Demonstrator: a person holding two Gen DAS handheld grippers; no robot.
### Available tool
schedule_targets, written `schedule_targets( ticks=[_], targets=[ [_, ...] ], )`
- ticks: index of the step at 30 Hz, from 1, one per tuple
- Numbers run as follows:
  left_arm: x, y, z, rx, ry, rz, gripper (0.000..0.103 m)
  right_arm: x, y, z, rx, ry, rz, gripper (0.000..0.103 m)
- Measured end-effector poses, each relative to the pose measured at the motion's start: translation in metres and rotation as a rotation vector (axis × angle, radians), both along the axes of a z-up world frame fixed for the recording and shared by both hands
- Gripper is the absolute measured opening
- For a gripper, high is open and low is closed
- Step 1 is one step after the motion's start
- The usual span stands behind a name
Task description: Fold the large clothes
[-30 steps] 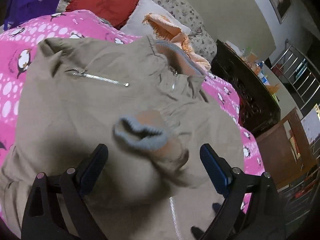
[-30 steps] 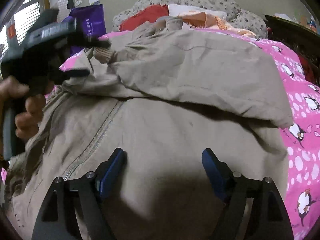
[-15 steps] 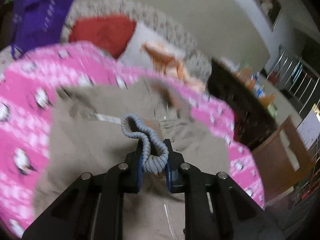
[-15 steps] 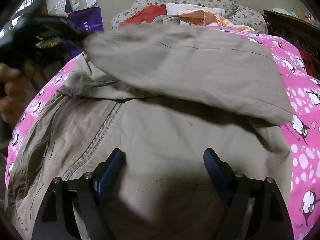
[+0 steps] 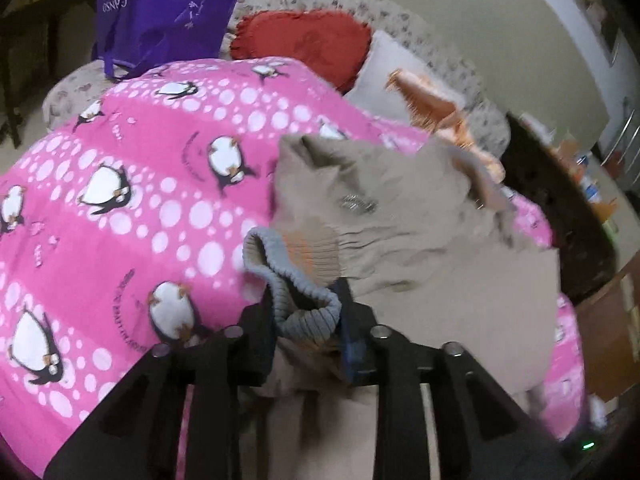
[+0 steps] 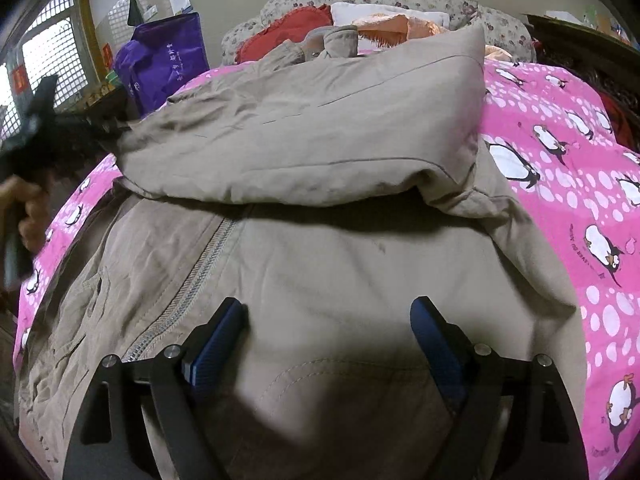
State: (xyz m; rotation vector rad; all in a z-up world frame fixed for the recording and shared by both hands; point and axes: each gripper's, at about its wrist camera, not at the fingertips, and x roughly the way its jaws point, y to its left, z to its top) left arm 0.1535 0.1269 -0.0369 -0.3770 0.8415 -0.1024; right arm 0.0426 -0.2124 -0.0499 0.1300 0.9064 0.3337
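A large beige zip jacket [image 6: 344,264] lies on a pink penguin quilt [image 6: 560,168]. My left gripper [image 5: 306,312] is shut on the grey ribbed sleeve cuff [image 5: 292,280] and holds it up over the quilt [image 5: 120,200], left of the jacket body [image 5: 400,216]. In the right wrist view the sleeve [image 6: 312,132] stretches across the jacket toward the left gripper [image 6: 44,132] at the far left. My right gripper [image 6: 326,320] is open, hovering just over the jacket's lower front, beside the zip [image 6: 188,292].
A purple bag [image 5: 168,12], a red cushion [image 5: 304,48], a white pillow [image 5: 396,76] and an orange cloth [image 5: 432,100] lie at the bed's head. Dark wooden furniture [image 5: 560,216] stands to the right of the bed.
My left gripper closed on the sleeve cuff and has pulled it left, off the jacket body and over the quilt. The sleeve now lies stretched across. The right gripper stayed open and still.
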Motion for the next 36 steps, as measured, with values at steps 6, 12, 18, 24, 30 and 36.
schedule_targets(
  ticks=[6,12,18,24,30,36],
  targets=[
    [-0.048,0.009,0.050,0.127,-0.186,0.033,0.054,-0.002,-0.060,0.063,0.214,-0.116,-0.072,0.066],
    [-0.047,-0.005,0.048,0.108,-0.205,0.004,0.055,0.053,-0.047,0.071,0.180,-0.068,0.013,0.001],
    [-0.036,-0.033,0.025,0.100,-0.142,-0.032,0.055,0.090,-0.056,0.018,0.045,0.039,-0.078,0.000],
    [-0.010,-0.055,0.009,0.218,-0.075,-0.034,0.055,0.091,-0.074,0.003,0.042,0.082,-0.114,0.000],
    [-0.016,-0.055,0.022,0.202,-0.131,-0.012,0.055,0.071,-0.083,0.038,0.127,-0.034,-0.103,0.006],
    [0.010,-0.058,-0.028,0.237,0.028,-0.015,0.074,0.086,-0.062,0.004,0.063,0.047,-0.073,0.005]
  ],
)
